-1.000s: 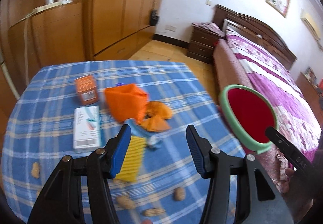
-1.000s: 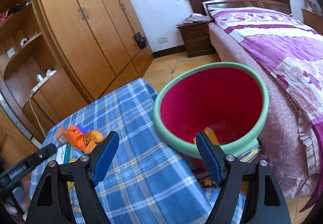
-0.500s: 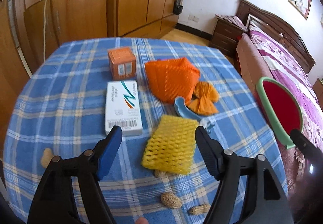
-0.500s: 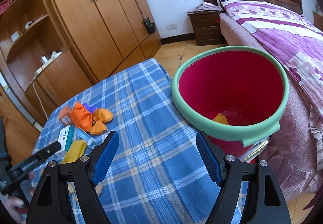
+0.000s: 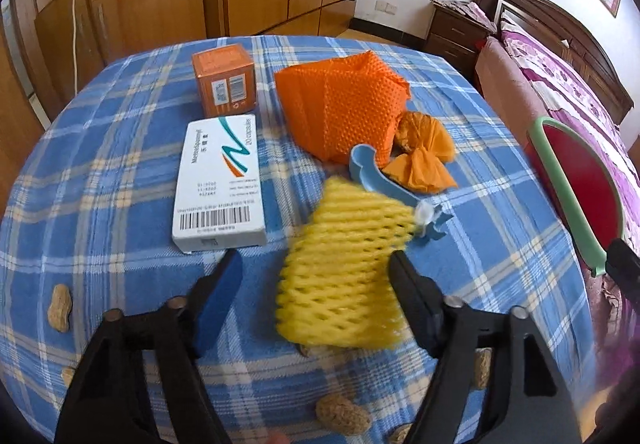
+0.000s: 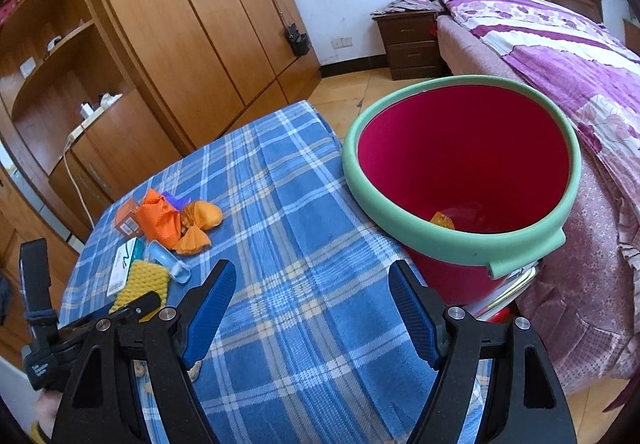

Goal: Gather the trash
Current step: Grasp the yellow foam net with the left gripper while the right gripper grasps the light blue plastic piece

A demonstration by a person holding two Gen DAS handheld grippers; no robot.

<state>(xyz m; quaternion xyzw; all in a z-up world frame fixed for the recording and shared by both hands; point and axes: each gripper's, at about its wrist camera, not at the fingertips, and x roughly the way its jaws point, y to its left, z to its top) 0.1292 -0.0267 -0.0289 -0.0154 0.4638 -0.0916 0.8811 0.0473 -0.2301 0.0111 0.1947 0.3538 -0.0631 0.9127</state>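
Two grippers work a blue plaid table [image 5: 120, 148] strewn with trash. The left gripper [image 5: 316, 276] has dropped closer to the cloth than a second ago, its jaws, just closing a little after widening, standing apart around a yellow foam net [image 5: 344, 276] that lies between them; whether either pad touches it cannot be told. A second ago the net sat partly hidden behind the left finger. Beyond it lie a blue plastic scoop [image 5: 376, 180], an orange foam net [image 5: 344, 108], crumpled orange wrappers [image 5: 424, 152], a white medicine box [image 5: 220, 180] and a small orange carton [image 5: 224, 80]; peanuts [image 5: 60, 308] dot the near edge. The right gripper [image 6: 312, 300] hangs with jaws wide and nothing between them, as before, near the red bin [image 6: 464, 160] with its green rim, which now sits farther right in its view, an orange scrap [image 6: 442, 220] at the bottom.
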